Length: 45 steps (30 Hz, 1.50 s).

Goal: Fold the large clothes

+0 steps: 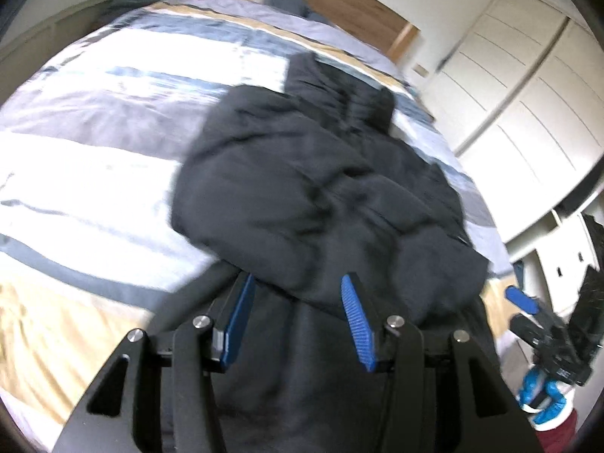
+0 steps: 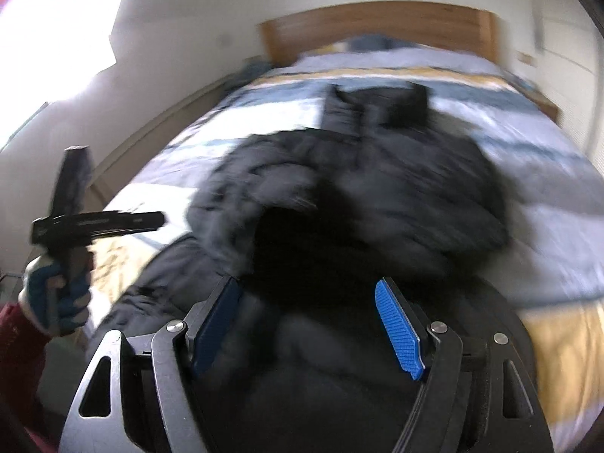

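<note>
A large black padded jacket (image 1: 321,188) lies rumpled on the striped bedspread, collar toward the headboard; it also shows in the right wrist view (image 2: 377,188). My left gripper (image 1: 298,298) is open over the jacket's near hem, with nothing between its blue pads. My right gripper (image 2: 313,313) is open over the near part of the jacket, also empty. The right gripper shows at the right edge of the left wrist view (image 1: 528,309), and the left gripper shows at the left of the right wrist view (image 2: 87,219). Both views are motion-blurred.
The bed (image 1: 94,132) has a blue, white and yellow striped cover and a wooden headboard (image 2: 377,22). White wardrobe doors (image 1: 528,94) stand to the right of the bed. A bright window (image 2: 56,37) is on the left wall.
</note>
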Available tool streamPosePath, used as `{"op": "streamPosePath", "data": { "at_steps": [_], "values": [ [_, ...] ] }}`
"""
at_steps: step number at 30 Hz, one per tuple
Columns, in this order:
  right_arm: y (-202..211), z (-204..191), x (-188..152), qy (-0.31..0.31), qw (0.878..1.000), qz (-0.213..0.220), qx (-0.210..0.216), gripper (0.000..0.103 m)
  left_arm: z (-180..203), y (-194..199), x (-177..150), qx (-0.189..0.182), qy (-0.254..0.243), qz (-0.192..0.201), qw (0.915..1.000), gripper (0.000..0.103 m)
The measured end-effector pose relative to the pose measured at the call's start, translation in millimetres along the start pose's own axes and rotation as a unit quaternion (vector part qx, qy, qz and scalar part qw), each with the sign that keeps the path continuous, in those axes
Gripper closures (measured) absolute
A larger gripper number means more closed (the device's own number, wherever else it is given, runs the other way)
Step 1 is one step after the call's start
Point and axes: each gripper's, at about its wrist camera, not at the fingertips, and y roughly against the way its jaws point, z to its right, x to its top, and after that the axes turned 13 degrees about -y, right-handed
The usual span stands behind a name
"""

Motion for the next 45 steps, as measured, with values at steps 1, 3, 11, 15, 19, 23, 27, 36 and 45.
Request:
{"op": "streamPosePath", "data": {
  "at_steps": [1, 3, 11, 15, 19, 23, 27, 36, 45],
  "values": [
    [-11, -15, 8, 0.014, 1.000, -0.003, 0.012, 0.028, -8, -2, 4, 0.006, 0.003, 0.001, 1.0000, 0.057],
    [-30, -37, 21, 0.032, 0.999, -0.009, 0.028, 0.028, -22, -9, 13, 0.012, 0.006, 0.003, 0.9999, 0.057],
    [-108, -56, 41, 0.063, 0.996, -0.056, 0.028, 0.029, -36, -68, 50, 0.020, -0.001, -0.009, 0.9998, 0.057],
    [-122, -19, 32, 0.035, 0.996, -0.077, -0.003, 0.030, -32, -105, 46, 0.019, -0.004, -0.042, 0.9989, 0.057],
    [-117, 20, 13, 0.010, 0.995, -0.094, -0.011, 0.032, -22, -120, 30, 0.031, -0.019, -0.054, 0.9979, 0.056],
    [-106, 37, 0, -0.013, 0.995, -0.094, -0.023, 0.031, -16, -113, 26, 0.039, -0.024, -0.056, 0.9974, 0.056],
    [-84, 42, -4, -0.015, 0.996, -0.081, -0.036, 0.031, -11, -95, 23, 0.040, -0.029, -0.051, 0.9975, 0.056],
    [-34, 3, 25, 0.036, 0.999, -0.009, -0.011, 0.031, 10, -67, 28, 0.029, -0.038, -0.015, 0.9987, 0.056],
    [-104, -1, 14, 0.029, 0.996, -0.078, -0.012, 0.032, 30, -96, 19, 0.058, -0.041, -0.036, 0.9968, 0.056]
  ]
}}
